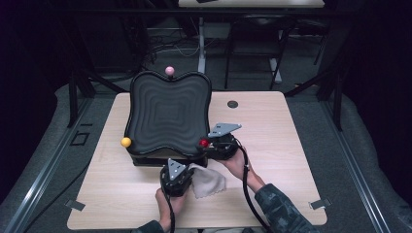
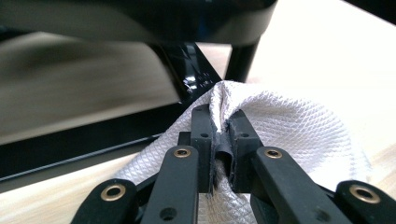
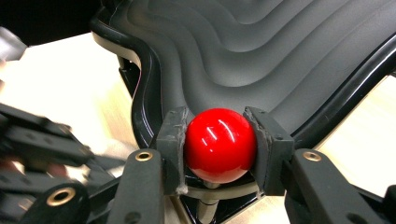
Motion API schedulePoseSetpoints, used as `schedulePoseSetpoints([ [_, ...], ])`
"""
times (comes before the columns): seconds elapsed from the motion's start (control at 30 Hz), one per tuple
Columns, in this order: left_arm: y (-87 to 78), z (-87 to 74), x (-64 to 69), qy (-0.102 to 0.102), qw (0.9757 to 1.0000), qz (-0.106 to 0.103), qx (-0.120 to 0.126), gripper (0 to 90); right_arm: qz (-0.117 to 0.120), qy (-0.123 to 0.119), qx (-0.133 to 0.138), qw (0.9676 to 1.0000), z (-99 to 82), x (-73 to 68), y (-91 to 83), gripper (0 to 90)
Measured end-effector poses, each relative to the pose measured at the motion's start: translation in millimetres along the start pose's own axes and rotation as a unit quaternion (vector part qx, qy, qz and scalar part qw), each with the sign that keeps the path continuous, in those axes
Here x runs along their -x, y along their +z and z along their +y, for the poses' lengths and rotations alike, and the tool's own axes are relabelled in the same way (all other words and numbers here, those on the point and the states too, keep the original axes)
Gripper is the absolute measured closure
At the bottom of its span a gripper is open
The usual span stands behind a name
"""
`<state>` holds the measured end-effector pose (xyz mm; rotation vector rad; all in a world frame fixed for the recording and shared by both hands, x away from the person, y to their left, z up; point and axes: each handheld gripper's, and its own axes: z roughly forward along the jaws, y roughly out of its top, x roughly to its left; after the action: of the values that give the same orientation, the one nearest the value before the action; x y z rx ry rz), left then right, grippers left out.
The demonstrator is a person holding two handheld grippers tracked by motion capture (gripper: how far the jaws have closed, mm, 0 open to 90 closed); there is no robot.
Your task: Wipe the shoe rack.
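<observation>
A black wavy board (image 1: 167, 114) with a rippled top stands tilted on a frame on the table. It has a pink knob (image 1: 169, 71) at its far edge, a yellow knob (image 1: 126, 141) at its near left corner and a red knob (image 1: 203, 143) at its near right corner. My right gripper (image 1: 210, 144) is shut on the red knob (image 3: 220, 144), one pad on each side of the ball. My left gripper (image 1: 180, 171) is shut on a fold of a white waffle-weave cloth (image 2: 289, 135), just in front of the board's near edge. The rest of the cloth (image 1: 209, 180) lies on the table.
The light wooden table (image 1: 286, 160) has a small dark round grommet (image 1: 232, 104) at the back right of the board. The board's black frame (image 2: 187, 79) stands close ahead of the left gripper. Table legs and cables lie beyond the far edge.
</observation>
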<state>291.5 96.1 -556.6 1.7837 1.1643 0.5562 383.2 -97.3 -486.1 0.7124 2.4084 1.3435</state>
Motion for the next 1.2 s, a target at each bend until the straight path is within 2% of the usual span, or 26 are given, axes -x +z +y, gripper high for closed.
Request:
schedulePoseSetpoints([
  [0.1,-10.1,8.4,0.4,0.005,0.9999,-0.008,0.013,83.6,-0.001,0.0,-0.001,1.0,0.2,-0.1,0.1,60.5],
  [0.2,-16.5,18.5,6.4,0.02,0.9992,-0.013,0.032,83.6,-0.001,0.002,0.0,1.0,0.0,-0.4,0.1,60.5],
  [0.33,-18.6,29.9,11.7,0.039,0.9979,-0.008,0.051,83.5,-0.001,0.001,0.002,1.0,-0.4,-0.3,0.1,60.5],
  [0.47,-18.1,41.2,11.3,0.032,0.9973,-0.006,0.066,83.5,-0.002,0.001,0.0,1.0,-0.4,-0.5,-0.2,60.5],
  [0.57,-14.1,47.3,10.7,0.043,0.9973,-0.004,0.059,83.5,-0.002,0.002,0.001,1.0,-0.5,-0.7,0.0,60.5],
  [0.77,-13.9,47.6,7.6,0.059,0.9962,0.004,0.064,83.8,-0.001,-0.001,0.001,1.0,-0.4,-0.6,-0.1,60.6],
  [0.93,-19.3,47.0,-3.1,0.059,0.9958,0.019,0.066,83.7,-0.002,-0.001,-0.001,1.0,-0.3,-0.7,-0.3,60.5],
  [1.03,-21.6,48.0,-12.1,0.062,0.9951,0.037,0.067,83.7,-0.003,-0.001,-0.001,1.0,-0.3,-0.8,-0.3,60.5],
  [1.17,-22.4,48.8,-32.8,0.051,0.9946,0.069,0.059,83.7,-0.003,-0.002,0.002,1.0,-0.4,-1.1,0.2,60.5],
  [1.2,-22.5,48.8,-39.0,0.045,0.995,0.073,0.051,83.7,-0.003,-0.002,0.003,1.0,-0.4,-1.2,0.2,60.5],
])
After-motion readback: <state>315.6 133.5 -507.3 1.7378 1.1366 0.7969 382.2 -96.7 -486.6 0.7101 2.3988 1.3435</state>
